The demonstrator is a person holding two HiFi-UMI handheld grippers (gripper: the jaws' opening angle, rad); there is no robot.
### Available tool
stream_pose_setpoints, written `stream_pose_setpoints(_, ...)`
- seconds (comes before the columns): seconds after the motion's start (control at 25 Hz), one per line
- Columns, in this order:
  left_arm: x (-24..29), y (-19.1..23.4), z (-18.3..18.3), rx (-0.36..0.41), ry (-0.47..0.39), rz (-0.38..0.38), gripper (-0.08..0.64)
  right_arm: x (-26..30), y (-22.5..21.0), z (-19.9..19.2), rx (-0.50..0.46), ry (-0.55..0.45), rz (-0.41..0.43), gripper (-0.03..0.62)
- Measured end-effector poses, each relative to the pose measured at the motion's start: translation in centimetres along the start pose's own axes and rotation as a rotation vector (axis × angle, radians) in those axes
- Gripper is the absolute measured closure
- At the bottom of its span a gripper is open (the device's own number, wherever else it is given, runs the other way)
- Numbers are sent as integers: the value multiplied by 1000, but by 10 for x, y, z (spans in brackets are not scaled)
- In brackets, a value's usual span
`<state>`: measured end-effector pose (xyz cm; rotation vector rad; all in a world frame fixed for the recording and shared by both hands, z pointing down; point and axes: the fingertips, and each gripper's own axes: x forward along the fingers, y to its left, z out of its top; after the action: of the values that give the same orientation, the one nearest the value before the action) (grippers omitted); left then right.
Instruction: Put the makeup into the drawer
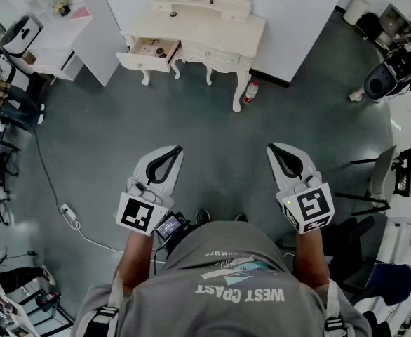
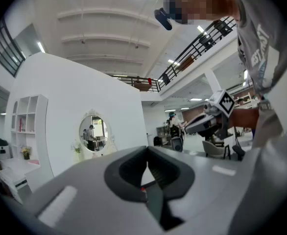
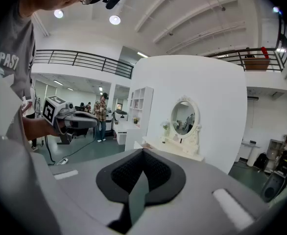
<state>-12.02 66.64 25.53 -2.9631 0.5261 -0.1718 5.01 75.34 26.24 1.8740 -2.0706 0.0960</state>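
A cream vanity table (image 1: 212, 30) stands across the floor ahead, against a white wall. Its left drawer (image 1: 151, 51) is pulled open, with small dark items inside. A few small things, too small to name, lie on the table top (image 1: 173, 14). My left gripper (image 1: 176, 148) and right gripper (image 1: 272, 147) are held level in front of my body, well short of the table, both shut and empty. The left gripper view shows its jaws (image 2: 147, 150) closed, with the oval mirror (image 2: 93, 131) beyond. In the right gripper view the jaws (image 3: 143, 152) are closed too, facing the vanity (image 3: 180, 148).
A bottle (image 1: 250, 92) stands on the floor by the table's right leg. A power strip (image 1: 69, 215) with its cable lies at the left. A white shelf unit (image 1: 51, 48) is at the far left; chairs (image 1: 374, 181) and a black device (image 1: 384, 79) are at the right.
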Motion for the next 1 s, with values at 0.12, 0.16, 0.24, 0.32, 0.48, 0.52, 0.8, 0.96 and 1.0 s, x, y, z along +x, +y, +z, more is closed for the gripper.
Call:
stream_pose_setpoints(0.12, -1, 11, -4, -1, -7, -6, 558, 10, 5, 1, -2, 2, -7, 592)
stream_pose_setpoints(0.16, -2, 15, -6, 0, -8, -8, 558, 13, 7, 2, -2, 3, -10, 592)
stream_pose_setpoints(0.24, -3, 23, -8, -2, -8, -12, 557, 20, 10, 3, -1, 5, -16, 592)
stream_pose_setpoints(0.32, -3, 31, -10, -4, -10, -17, 558, 26, 13, 5, 1, 7, -22, 592)
stream_pose_setpoints(0.48, -5, 47, -13, -9, -13, -26, 558, 41, 18, 10, 8, 8, -33, 592)
stream_pose_setpoints(0.52, -5, 52, -14, -10, -13, -27, 558, 45, 19, 11, 9, 7, -37, 592)
stream_pose_setpoints(0.8, 2, 70, -20, -13, -21, -28, 558, 67, 11, 21, 54, -27, -52, 591)
stream_pose_setpoints(0.96, 11, 79, -23, -24, -10, -16, 558, 82, -5, 26, 85, -54, -56, 591)
stream_pose_setpoints(1.0, 15, 81, -24, -26, -5, -13, 558, 86, -10, 27, 89, -58, -54, 591)
